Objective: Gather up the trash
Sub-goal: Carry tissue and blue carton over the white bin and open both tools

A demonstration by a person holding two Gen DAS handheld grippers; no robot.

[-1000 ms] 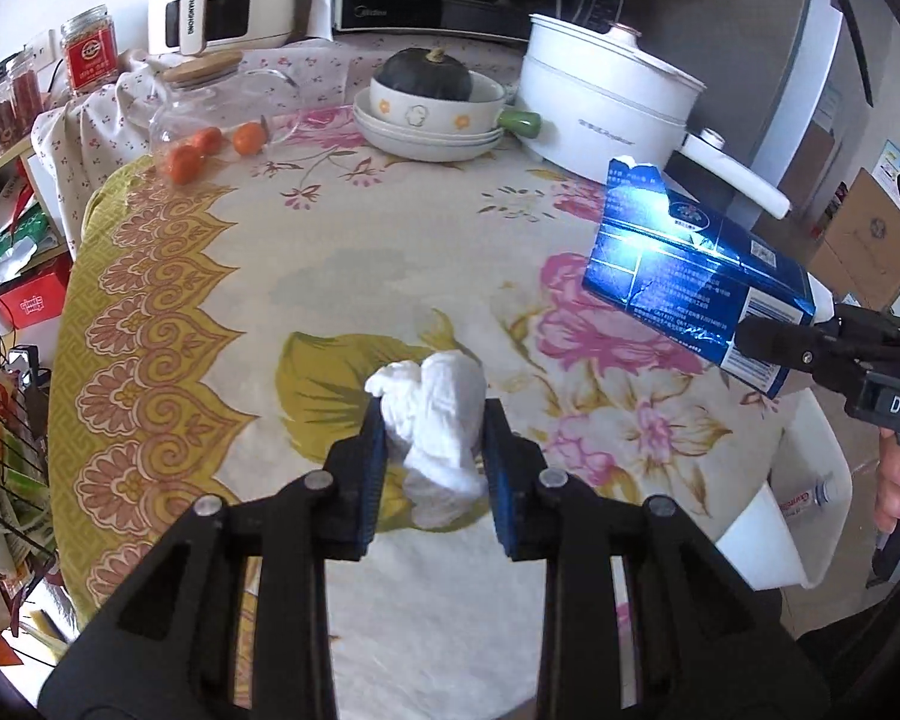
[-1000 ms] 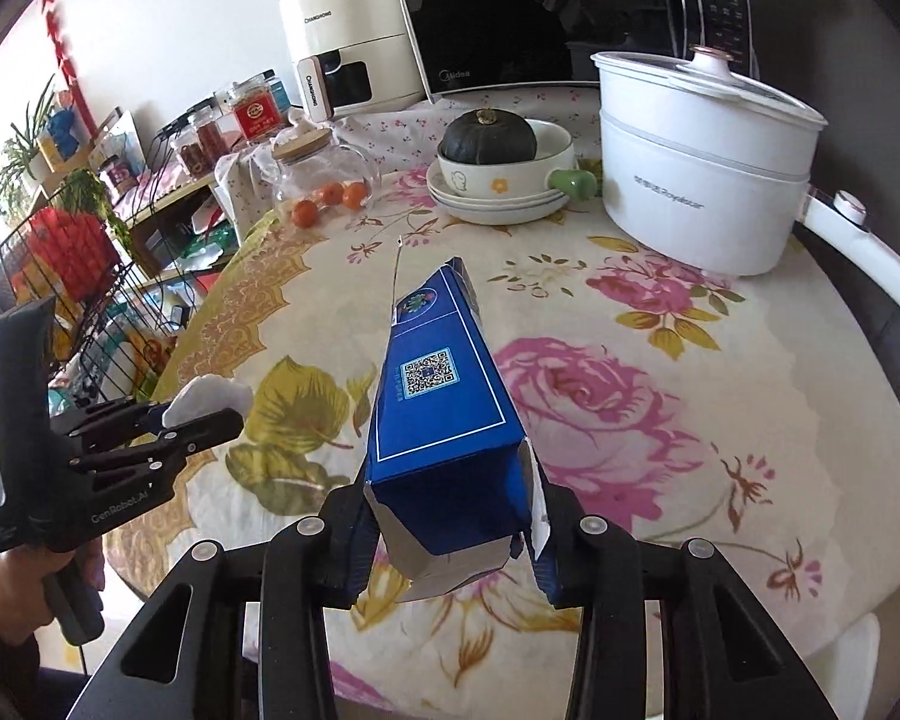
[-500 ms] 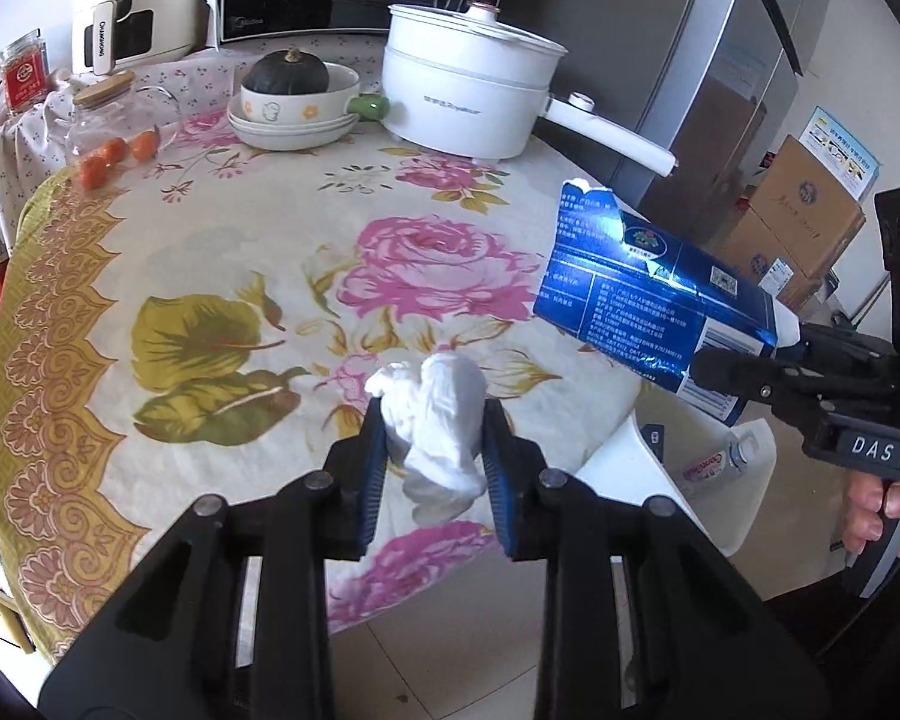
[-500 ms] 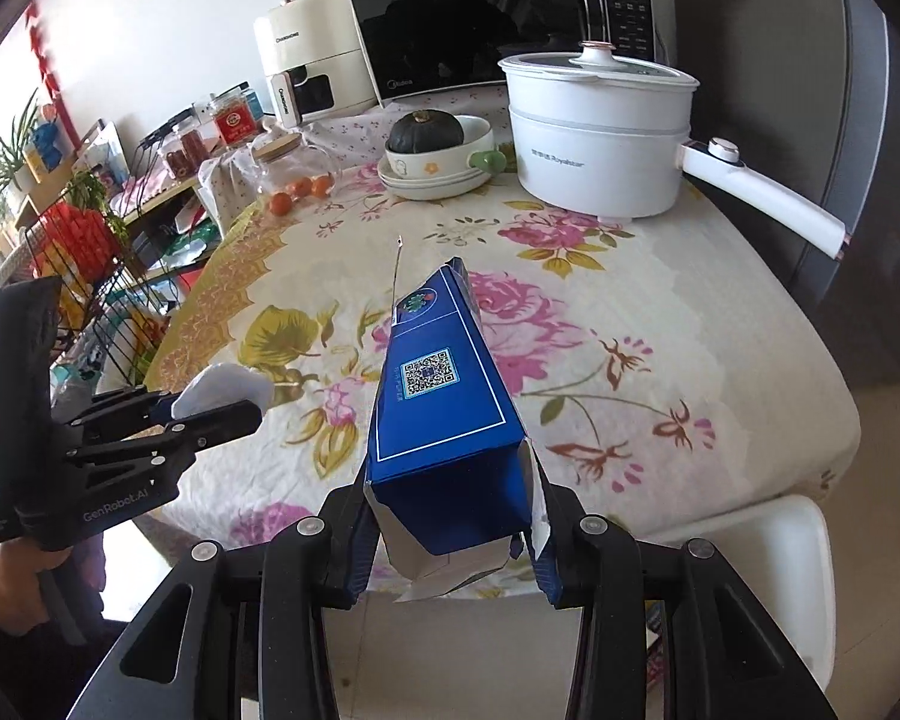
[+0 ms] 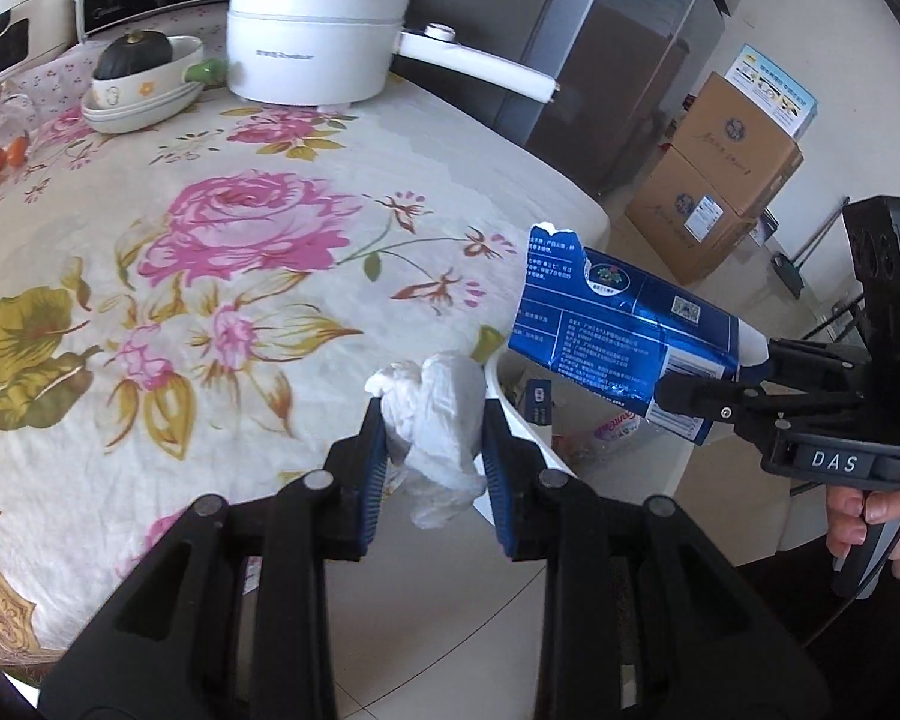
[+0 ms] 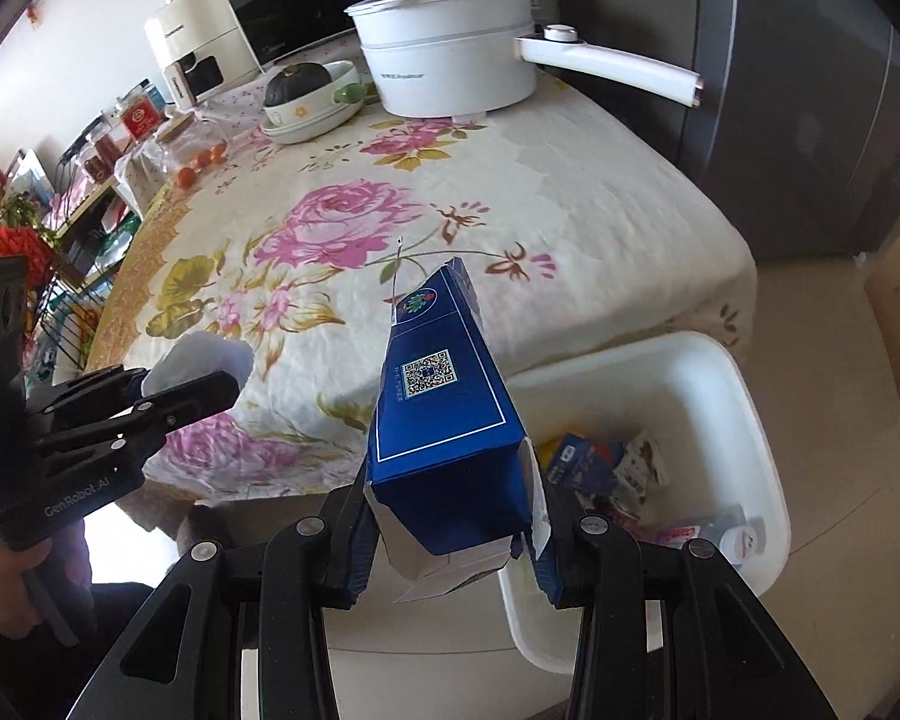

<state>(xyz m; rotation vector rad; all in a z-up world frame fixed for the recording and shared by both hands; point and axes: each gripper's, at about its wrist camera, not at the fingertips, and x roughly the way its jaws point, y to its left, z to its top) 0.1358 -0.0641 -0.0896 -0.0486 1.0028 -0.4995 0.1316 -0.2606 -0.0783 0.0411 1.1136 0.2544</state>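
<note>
My white plastic bin (image 6: 744,396) sits on the floor just beside the flowered-cloth table (image 6: 570,192); the white lidded pot (image 6: 450,54) stands at the table's far side.

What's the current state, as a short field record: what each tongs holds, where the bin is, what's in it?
left tongs: shut on crumpled white tissue, held off the table edge
right tongs: shut on torn blue cardboard carton, tilted, open end away from camera
bin: white plastic tub on the floor beside the floral-cloth table
bin contents: mixed wrappers, details unclear
carton vs bin: left of the tub's opening in the right wrist view
</note>
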